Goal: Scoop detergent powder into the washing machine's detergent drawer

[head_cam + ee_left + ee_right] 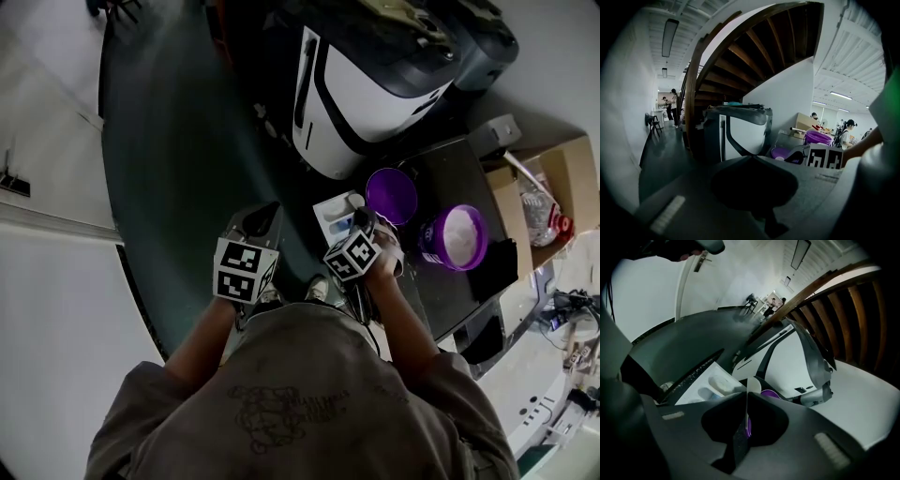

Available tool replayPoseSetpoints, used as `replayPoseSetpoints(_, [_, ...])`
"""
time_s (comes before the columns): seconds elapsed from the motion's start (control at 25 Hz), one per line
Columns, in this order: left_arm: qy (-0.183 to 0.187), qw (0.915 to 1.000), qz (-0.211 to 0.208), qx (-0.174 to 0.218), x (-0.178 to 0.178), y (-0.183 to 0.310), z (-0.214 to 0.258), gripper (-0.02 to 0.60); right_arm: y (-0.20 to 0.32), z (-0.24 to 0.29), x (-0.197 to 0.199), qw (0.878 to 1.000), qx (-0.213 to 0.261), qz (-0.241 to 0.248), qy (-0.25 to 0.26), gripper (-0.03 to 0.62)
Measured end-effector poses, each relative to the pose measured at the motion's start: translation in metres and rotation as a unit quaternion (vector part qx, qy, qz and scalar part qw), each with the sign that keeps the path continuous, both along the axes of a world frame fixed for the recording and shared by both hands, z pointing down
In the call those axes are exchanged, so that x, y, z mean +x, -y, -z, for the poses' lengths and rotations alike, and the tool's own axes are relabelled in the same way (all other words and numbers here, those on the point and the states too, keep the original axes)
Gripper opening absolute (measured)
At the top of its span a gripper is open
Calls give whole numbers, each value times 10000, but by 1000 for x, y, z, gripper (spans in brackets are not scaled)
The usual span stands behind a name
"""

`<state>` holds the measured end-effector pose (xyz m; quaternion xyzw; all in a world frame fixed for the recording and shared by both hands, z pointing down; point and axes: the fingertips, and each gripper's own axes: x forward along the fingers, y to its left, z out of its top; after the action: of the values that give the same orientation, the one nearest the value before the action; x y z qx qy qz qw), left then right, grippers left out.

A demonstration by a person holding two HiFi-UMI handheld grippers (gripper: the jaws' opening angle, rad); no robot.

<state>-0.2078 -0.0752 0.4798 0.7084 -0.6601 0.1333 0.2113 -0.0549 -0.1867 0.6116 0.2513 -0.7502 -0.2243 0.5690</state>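
Observation:
The white detergent drawer (335, 214) stands pulled out below the washing machine (367, 86). My right gripper (365, 223) hovers at the drawer's right edge. In the right gripper view it (747, 395) is shut on a thin white scoop (753, 385), seen edge-on, above the drawer (708, 386). A purple tub (454, 237) full of white powder sits to the right on a dark table (459, 169), with its purple lid (391, 195) lying beside it. My left gripper (262, 221) hangs left of the drawer, jaws together (752, 158) and holding nothing.
A cardboard box (555, 184) with a bottle in it stands at the far right. Dark floor (178, 141) spreads left of the machine. The left gripper view faces the washing machine (740, 131), under a wooden staircase (754, 47), with people in the far background.

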Motion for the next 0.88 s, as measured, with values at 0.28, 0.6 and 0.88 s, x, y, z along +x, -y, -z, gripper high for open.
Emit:
replayPoseSetpoints(0.28, [-40,10000,2,-10,-2,-7,-4,0,-4,7,3,9999,139,-83,-3,35])
replayPoseSetpoints(0.6, [-5,10000,-34,85,-3,-6,4,0,-3,27,4,9832,-686,-934,1414,35])
replayPoseSetpoints(0.88, [49,9999,-33,143,-5,-1,11,2,-2,50,4,9505,-1251,-1434,2457,35])
